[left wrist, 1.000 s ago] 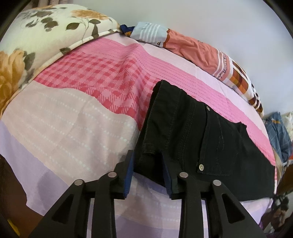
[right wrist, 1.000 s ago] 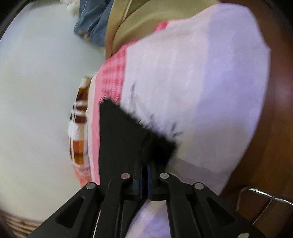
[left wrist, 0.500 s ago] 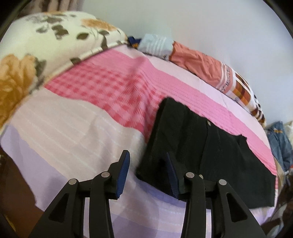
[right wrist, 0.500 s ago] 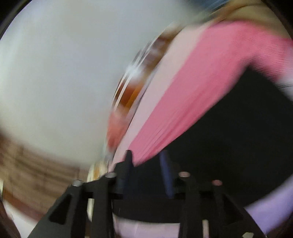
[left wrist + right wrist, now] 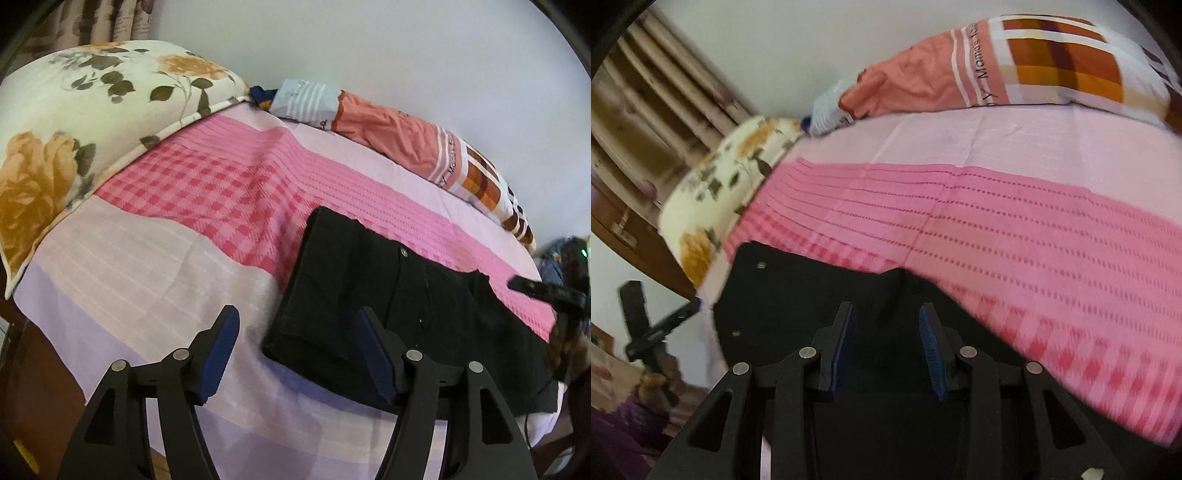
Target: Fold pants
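Note:
Black pants [image 5: 354, 295] lie folded on the pink and lilac bedsheet [image 5: 155, 258], waist end with its metal buttons toward the left side. My left gripper [image 5: 297, 332] hovers just above the pants' near left corner. Its jaws are opening, and the blue pads touch no cloth. In the right wrist view, my right gripper [image 5: 886, 332] hangs open over the middle of the pants [image 5: 798, 295], with nothing pinched between its pads. Each gripper shows in the other's view: the right gripper [image 5: 535, 291] at the far right, the left gripper [image 5: 653, 325] at the far left.
A floral pillow [image 5: 92, 122] lies at the head of the bed, left. An orange and plaid pillow [image 5: 424, 147] and a light-blue striped cloth [image 5: 310, 99] lie along the white wall. Loose clothes [image 5: 557, 258] are heaped past the bed's right end. A dark wooden frame [image 5: 33, 354] edges the bed.
The left gripper let go of the pants' waist corner, lifted a little and spread its jaws. The right gripper released the leg end, swung across the bed, rolled over and now hangs open over the pants.

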`<state>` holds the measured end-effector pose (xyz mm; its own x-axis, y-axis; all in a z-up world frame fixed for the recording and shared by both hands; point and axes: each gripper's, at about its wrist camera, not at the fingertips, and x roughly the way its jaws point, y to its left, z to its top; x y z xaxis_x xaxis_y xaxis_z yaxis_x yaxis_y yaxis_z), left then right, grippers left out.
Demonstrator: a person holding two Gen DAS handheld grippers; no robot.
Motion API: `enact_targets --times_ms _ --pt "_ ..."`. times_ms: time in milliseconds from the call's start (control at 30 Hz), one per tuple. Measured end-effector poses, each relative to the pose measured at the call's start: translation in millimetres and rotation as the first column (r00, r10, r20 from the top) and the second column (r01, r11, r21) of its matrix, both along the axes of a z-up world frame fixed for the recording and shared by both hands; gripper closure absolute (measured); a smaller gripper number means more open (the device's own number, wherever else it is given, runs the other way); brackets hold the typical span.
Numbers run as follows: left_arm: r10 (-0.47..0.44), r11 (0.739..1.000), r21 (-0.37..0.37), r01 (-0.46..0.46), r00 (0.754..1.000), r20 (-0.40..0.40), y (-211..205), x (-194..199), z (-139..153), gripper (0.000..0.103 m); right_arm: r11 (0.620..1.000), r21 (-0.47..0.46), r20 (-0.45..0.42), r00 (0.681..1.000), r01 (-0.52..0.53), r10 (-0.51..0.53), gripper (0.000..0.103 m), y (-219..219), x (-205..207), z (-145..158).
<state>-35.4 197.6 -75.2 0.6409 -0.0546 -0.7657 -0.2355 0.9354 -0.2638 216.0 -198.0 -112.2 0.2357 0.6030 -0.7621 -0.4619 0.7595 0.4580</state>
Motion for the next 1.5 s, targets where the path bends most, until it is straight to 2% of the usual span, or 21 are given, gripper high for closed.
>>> enact_targets --times_ms 133,200,367,433,567,733,833,1200,1400,1500 --pt "-0.005 1.0 0.0 0.005 1.0 -0.031 -3 6 -8 0.035 0.997 -0.056 -0.041 0.998 -0.059 0.057 0.067 12 9 -18" --pt "-0.004 1.0 -0.011 0.003 0.999 -0.04 -3 9 -12 0.035 0.994 -0.021 -0.087 0.991 -0.106 0.104 0.067 19 12 -25" --pt "0.001 1.0 -0.021 -0.002 0.998 -0.065 -4 13 -19 0.035 0.967 -0.082 -0.073 0.969 -0.24 0.235 0.069 47 10 -28" --pt "0.002 1.0 -0.021 -0.004 0.997 -0.074 -4 15 -20 0.035 0.957 -0.122 -0.044 0.965 -0.263 0.259 0.085 53 11 -28" --pt "0.007 1.0 -0.03 -0.01 0.996 -0.087 -4 16 -24 0.035 0.955 -0.135 -0.015 0.964 -0.265 0.266 0.094 51 16 -27" --pt "0.014 1.0 -0.023 -0.016 0.995 -0.104 -2 18 -28 0.035 0.97 -0.165 0.066 0.979 -0.18 0.193 0.097 52 14 -25" --pt "0.021 0.999 -0.028 -0.025 0.994 -0.111 -1 20 -32 0.035 0.984 -0.136 0.053 0.991 -0.114 0.122 0.099 46 26 -33" --pt "0.013 1.0 -0.003 -0.014 0.994 -0.109 -1 26 -39 0.027 0.989 -0.124 0.075 0.993 -0.085 0.094 0.099 46 36 -45" --pt "0.001 1.0 0.023 0.002 0.994 -0.109 0 30 -47 0.021 0.998 -0.044 0.058 0.997 -0.05 0.053 0.1 36 39 -51" --pt "0.002 1.0 0.009 -0.001 0.994 -0.107 2 31 -48 0.02 0.999 -0.022 0.06 0.998 -0.032 0.033 0.099 34 38 -52"
